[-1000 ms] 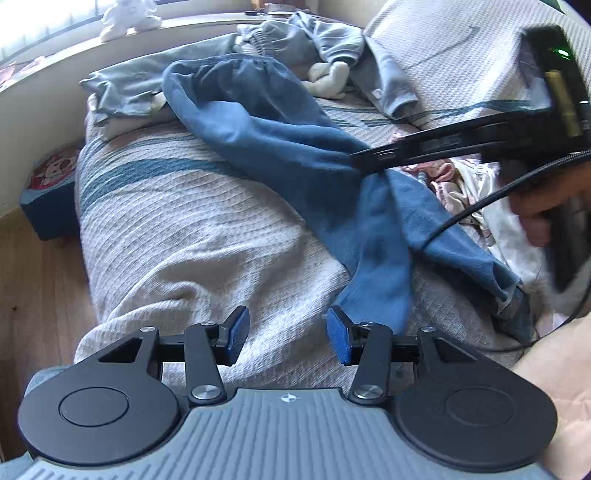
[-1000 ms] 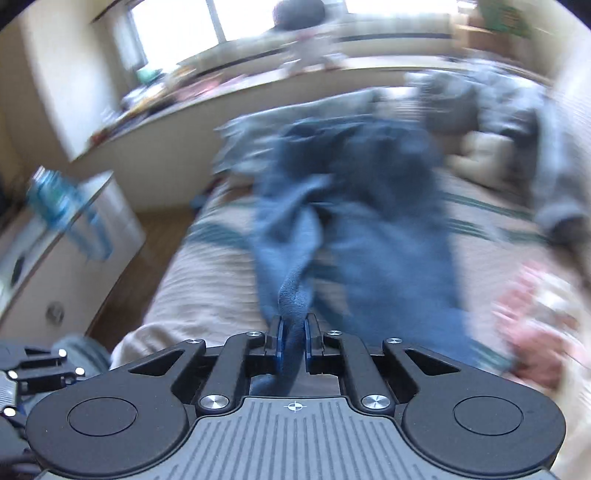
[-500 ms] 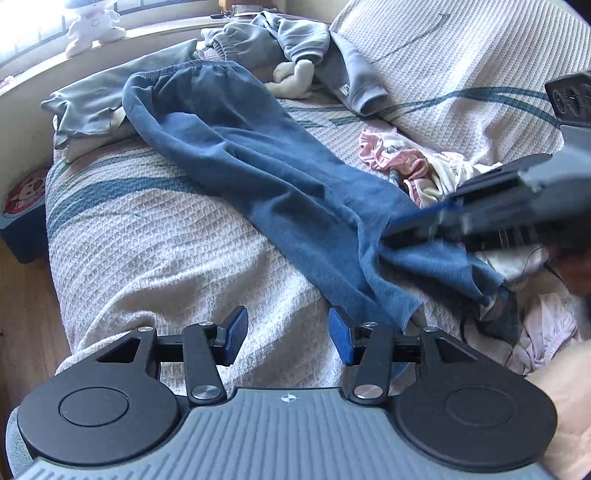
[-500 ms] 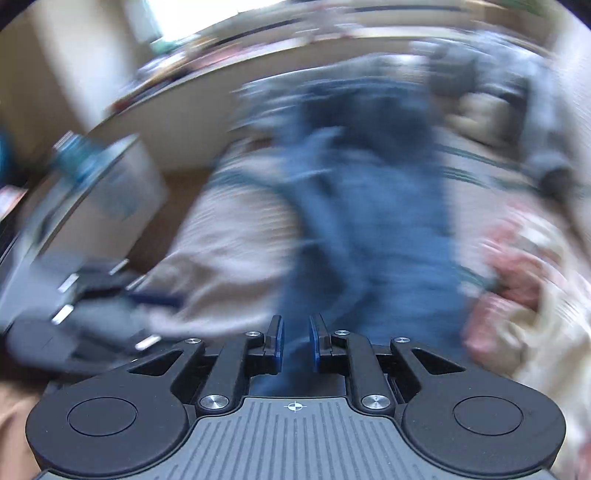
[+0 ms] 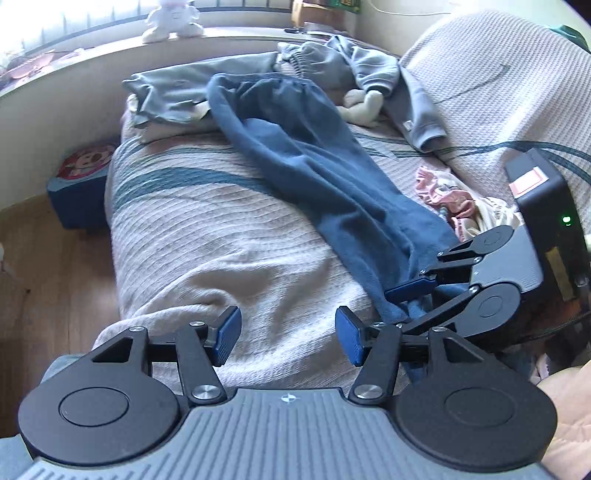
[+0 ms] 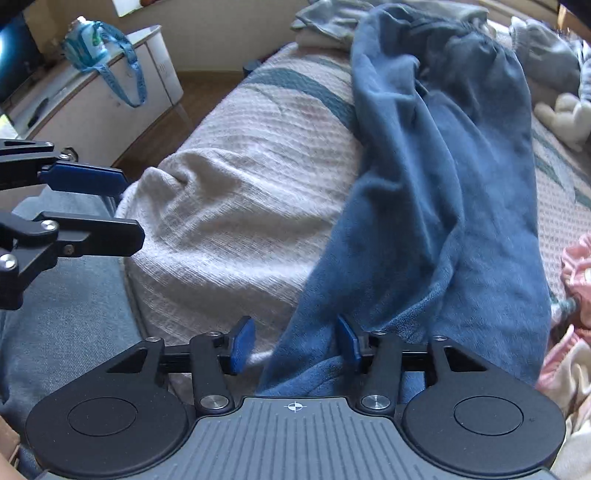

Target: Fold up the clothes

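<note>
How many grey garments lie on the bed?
2: grey garment at the far left by the sill, grey hoodie at the far right near the pillow. More may be hidden.

Both wrist views look down close, sharing blue trousers (image 5: pixel 325 177).

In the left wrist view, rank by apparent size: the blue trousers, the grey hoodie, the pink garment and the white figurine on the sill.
1. Blue trousers, stretched along the bed.
2. Grey hoodie, crumpled, partly hidden.
3. Pink garment and white figurine: look alike; the figurine is farther away and cut by the frame edge, so unranked.
</note>
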Action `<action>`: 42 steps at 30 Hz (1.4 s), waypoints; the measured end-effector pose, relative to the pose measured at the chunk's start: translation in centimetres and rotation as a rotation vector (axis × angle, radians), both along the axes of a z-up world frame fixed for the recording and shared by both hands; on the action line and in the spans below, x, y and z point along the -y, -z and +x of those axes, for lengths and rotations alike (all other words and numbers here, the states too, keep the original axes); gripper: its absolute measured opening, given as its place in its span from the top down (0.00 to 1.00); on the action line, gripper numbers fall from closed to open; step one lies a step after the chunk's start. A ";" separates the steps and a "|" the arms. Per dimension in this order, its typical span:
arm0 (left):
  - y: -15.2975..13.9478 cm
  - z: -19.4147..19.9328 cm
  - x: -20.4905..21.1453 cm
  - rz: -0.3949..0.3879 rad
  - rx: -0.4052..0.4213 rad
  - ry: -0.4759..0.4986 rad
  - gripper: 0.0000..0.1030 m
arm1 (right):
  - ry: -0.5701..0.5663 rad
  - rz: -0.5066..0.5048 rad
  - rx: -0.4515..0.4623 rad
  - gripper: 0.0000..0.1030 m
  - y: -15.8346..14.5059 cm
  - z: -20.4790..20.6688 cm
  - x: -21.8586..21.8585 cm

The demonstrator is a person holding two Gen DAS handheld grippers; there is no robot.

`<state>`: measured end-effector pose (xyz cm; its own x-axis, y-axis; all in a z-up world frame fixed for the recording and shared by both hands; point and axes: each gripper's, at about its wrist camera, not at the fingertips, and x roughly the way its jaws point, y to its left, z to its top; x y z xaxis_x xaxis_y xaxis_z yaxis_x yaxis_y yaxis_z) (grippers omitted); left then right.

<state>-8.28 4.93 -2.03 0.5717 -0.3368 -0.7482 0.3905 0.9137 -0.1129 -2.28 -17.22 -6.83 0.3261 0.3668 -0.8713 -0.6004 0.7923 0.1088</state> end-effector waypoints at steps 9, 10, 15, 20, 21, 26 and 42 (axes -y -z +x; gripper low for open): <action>-2.8 -1.0 -2.2 -0.022 0.090 -0.089 0.45 | -0.124 0.296 -0.013 0.99 -5.3 -0.2 -0.6; -3.2 -1.1 -2.6 -0.026 0.106 -0.103 0.43 | -0.143 0.310 -0.018 0.99 -5.5 -0.1 -1.3; -3.8 -1.6 -4.0 -0.025 0.123 -0.159 0.41 | -0.085 0.117 0.070 0.90 -4.4 0.2 -3.6; -3.1 -1.5 -3.9 -0.029 0.097 -0.155 0.41 | -0.013 0.011 0.072 0.54 -2.8 0.4 -2.4; -2.9 -1.5 -3.7 -0.029 0.094 -0.150 0.41 | -0.007 0.003 0.062 0.51 -2.4 0.4 -2.2; -2.8 -1.5 -3.1 -0.026 0.096 -0.131 0.37 | 0.005 -0.036 0.004 0.50 -0.5 0.5 -1.8; -2.9 -1.7 -3.4 -0.026 0.102 -0.152 0.37 | -0.073 0.241 -0.070 0.96 -3.0 -0.1 0.2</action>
